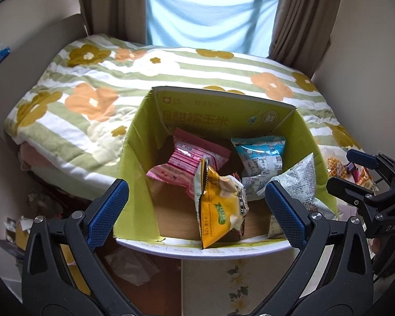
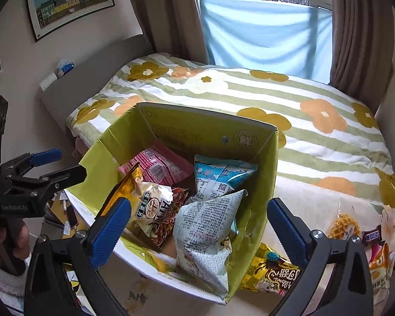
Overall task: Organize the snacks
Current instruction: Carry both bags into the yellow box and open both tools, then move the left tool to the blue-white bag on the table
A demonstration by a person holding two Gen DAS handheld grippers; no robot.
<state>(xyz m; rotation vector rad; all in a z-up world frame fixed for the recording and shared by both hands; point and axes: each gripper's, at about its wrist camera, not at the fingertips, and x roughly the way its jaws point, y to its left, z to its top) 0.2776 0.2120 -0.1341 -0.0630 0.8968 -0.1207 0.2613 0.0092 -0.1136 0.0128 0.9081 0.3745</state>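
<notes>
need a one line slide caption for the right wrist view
Open right tongs hover over a green cardboard box of snack packets beside a floral striped bed, more snacks outside.

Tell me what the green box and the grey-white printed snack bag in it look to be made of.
Green box: looks like corrugated cardboard with a matte printed green coating; the inside bottom is plain brown and the cut rim shows a pale edge. Grey-white printed snack bag: probably thin plastic film, slightly glossy; it creases sharply, looks puffed, and has a crimped seal at its top corner.
</notes>
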